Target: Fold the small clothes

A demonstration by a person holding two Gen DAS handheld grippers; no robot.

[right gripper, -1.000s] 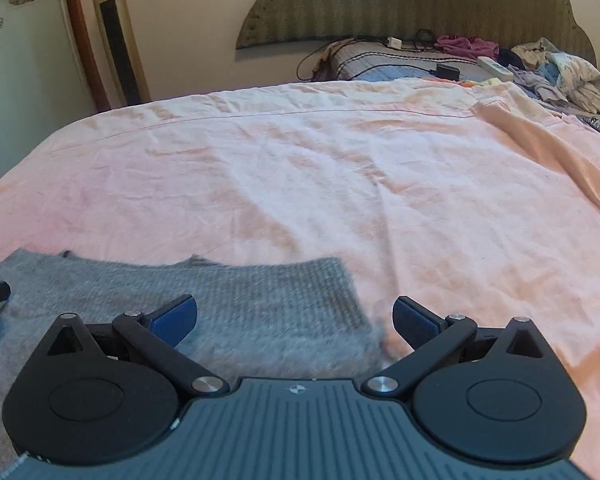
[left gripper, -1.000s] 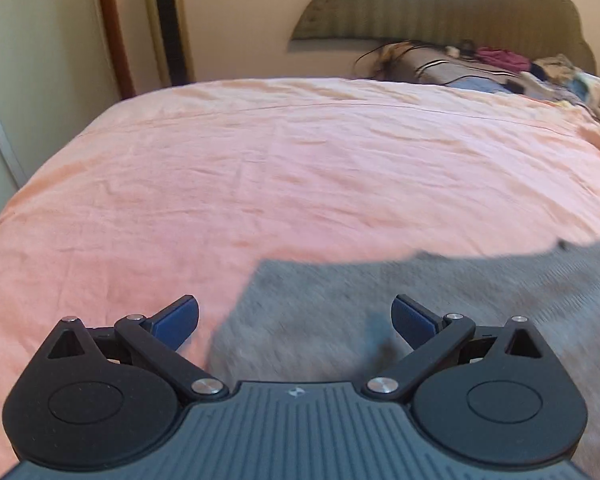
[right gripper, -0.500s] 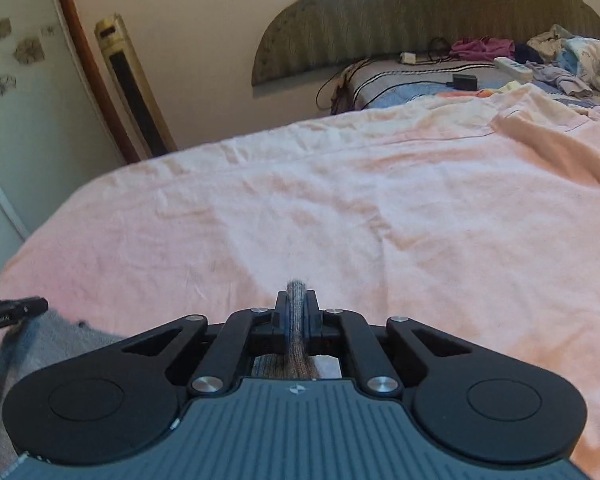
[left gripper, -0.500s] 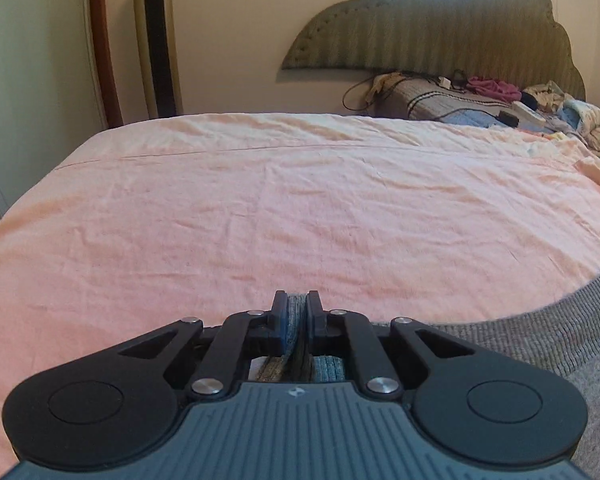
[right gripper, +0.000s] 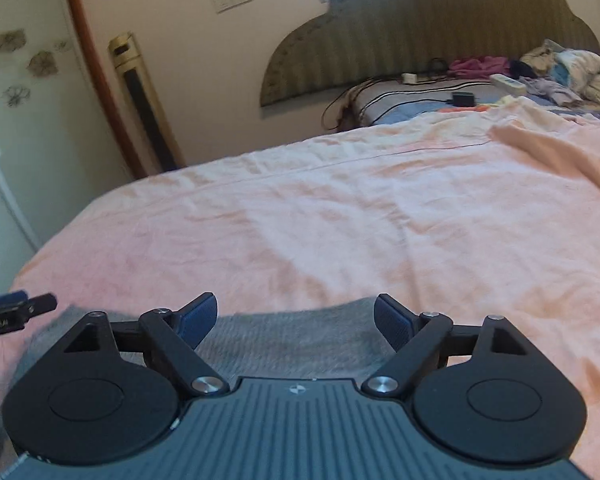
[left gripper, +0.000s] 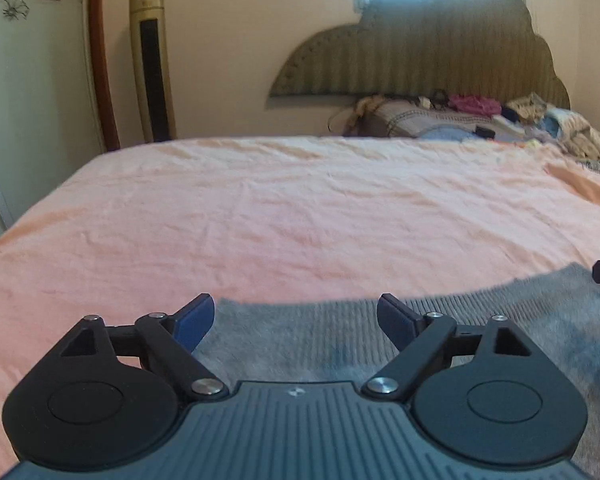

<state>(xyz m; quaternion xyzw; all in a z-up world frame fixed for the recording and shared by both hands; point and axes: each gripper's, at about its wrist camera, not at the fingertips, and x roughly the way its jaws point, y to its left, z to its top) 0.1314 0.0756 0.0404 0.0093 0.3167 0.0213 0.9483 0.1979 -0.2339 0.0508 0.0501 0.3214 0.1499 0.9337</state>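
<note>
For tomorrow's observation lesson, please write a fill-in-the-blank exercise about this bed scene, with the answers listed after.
1. The knit garment lying on the bed is ____ in colour.
2. The bedsheet under it is ____.
3. Between the left tongs, whose jaws are opening, the garment lies ____, not gripped.
4. Behind the pillows stands a padded ____.

Answers: grey; pink; flat; headboard

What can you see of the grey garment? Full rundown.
The grey garment is a soft, fuzzy knit with ribbing along its far edge. It lies flat on the pink sheet at the near end of the bed, spreading right in the left wrist view and left in the right wrist view. Its shape and sleeves are mostly hidden by the tools. The left tool and right tool are opening over it, pads clear of the cloth. Only the sheet visibly touches it.
</note>
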